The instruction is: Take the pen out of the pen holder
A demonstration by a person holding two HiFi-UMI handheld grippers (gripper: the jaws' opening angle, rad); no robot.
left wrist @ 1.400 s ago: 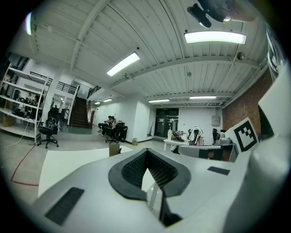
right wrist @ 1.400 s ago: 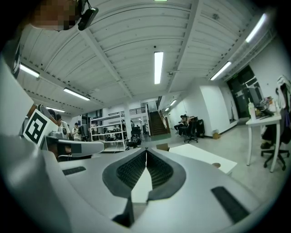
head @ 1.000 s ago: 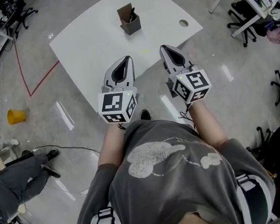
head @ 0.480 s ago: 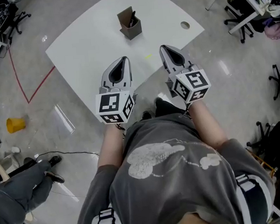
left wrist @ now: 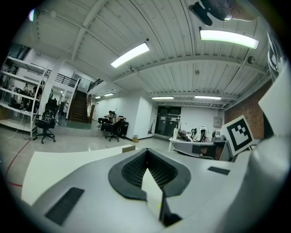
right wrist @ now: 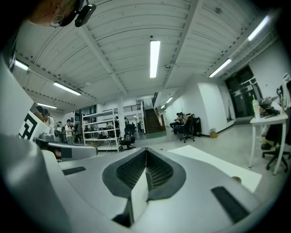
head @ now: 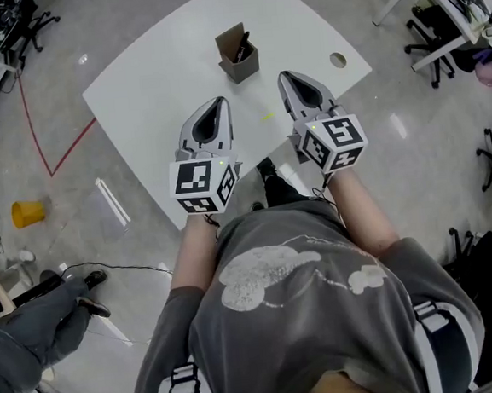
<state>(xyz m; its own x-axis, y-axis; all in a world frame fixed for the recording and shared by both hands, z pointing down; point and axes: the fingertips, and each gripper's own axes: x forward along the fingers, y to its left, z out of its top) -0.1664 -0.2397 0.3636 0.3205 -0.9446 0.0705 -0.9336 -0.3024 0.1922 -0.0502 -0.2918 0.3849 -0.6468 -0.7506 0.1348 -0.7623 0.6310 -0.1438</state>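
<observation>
The pen holder, a small brown and grey box, stands near the middle of the white table in the head view, and a dark pen sticks out of its top. My left gripper hangs over the table's near edge, short of the holder, its jaws shut and empty. My right gripper floats to the right of the holder, also shut on nothing. In the left gripper view the holder shows as a small brown box just beyond the closed tips. The right gripper view shows its closed tips and the table.
A round cable hole lies in the table's right part. On the floor are a yellow cup, a red line and a seated person's legs. Office chairs and a desk stand at the right.
Both grippers have moved forward together towards the table, and the holder now lies closer to their tips. Both stay shut.
</observation>
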